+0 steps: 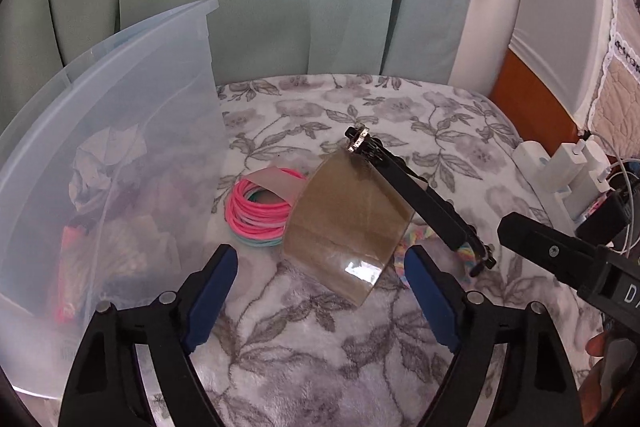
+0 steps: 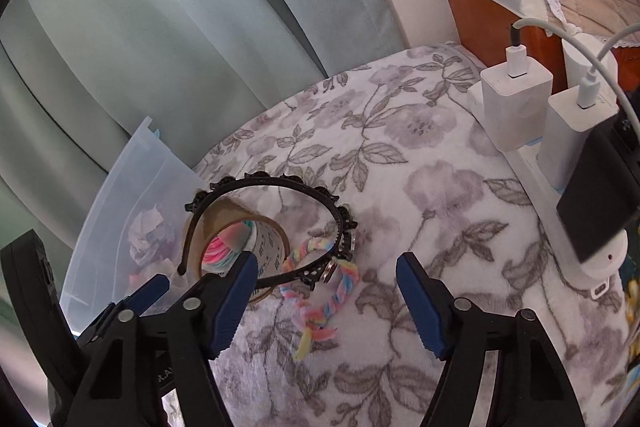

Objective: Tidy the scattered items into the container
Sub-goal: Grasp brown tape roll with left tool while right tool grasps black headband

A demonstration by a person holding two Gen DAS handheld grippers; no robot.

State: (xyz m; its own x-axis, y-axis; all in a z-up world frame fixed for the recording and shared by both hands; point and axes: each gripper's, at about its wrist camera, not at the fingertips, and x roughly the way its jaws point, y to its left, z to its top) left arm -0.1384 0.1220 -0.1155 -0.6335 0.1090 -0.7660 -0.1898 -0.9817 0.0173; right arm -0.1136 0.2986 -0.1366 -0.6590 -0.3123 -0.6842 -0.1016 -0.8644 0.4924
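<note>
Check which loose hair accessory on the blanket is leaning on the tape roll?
The black headband: its arch rests against the brown tape roll. The pink hair ties and pastel braided band lie flat.

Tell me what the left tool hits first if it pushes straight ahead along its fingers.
Most likely the brown tape roll, which lies directly ahead of the open left tool on the floral blanket. The black headband leans on it. Depth is hard to judge.

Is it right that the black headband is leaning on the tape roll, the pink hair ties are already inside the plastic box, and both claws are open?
Not quite. The pink hair ties are not in the plastic box; the left wrist view shows them on the flowery blanket beside it. The rest holds: the black headband leans on the tape roll, and the left claw and right claw are open.
</note>
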